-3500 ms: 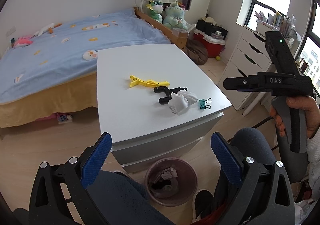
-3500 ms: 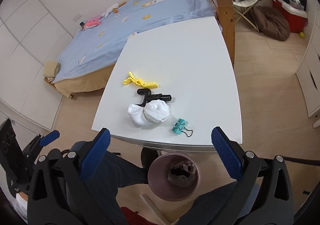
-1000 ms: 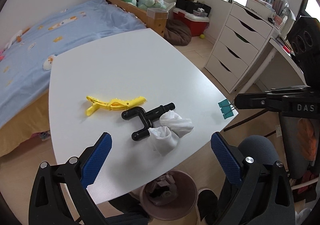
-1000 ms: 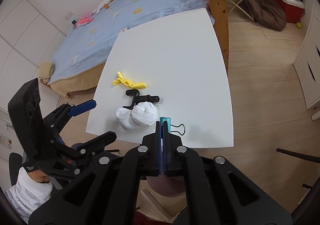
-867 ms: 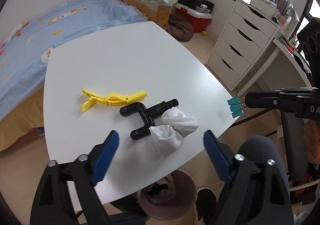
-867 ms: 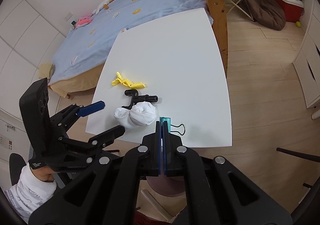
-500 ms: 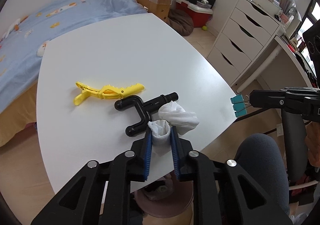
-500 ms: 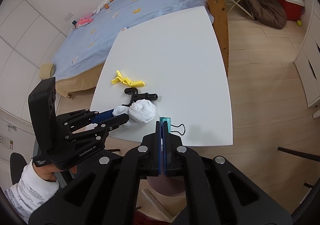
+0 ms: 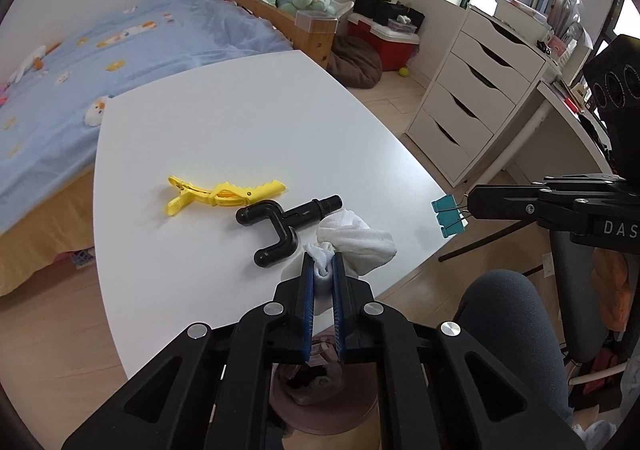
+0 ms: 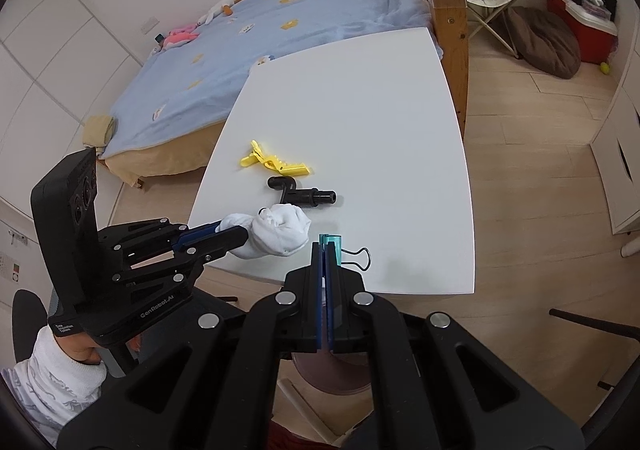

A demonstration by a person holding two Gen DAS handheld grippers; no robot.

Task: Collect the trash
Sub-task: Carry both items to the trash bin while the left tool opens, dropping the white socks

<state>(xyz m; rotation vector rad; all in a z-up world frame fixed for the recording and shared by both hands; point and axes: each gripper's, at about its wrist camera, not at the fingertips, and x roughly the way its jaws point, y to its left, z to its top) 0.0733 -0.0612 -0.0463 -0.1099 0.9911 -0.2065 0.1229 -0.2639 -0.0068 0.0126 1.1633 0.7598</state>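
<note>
A: What has the left tool got?

B: Its jaws have just been closing, and the blue pads now pinch one end of the crumpled white tissue. The rest of the wad bulges out past the fingertips, at the near edge of the white counter. From the right wrist view the same tool comes in from the left with the tissue at its tip.

A: And the right tool?

B: Clenched tight on the teal binder clip; one wire handle loops out to the right over the counter. In the left view that clip hangs at the tool's tip, just off the counter's right corner.

A: What lies beyond them?

B: A black pipe fitting just beside the tissue, whether touching it I cannot tell. Past it, a yellow hair clip, close to the fitting.

A: Under the counter?

B: A brownish waste bin on the floor below the near edge, largely hidden by the left tool. A knee in dark trousers is to its right. A blue-covered bed stands behind the counter, and a white drawer unit to the right
</note>
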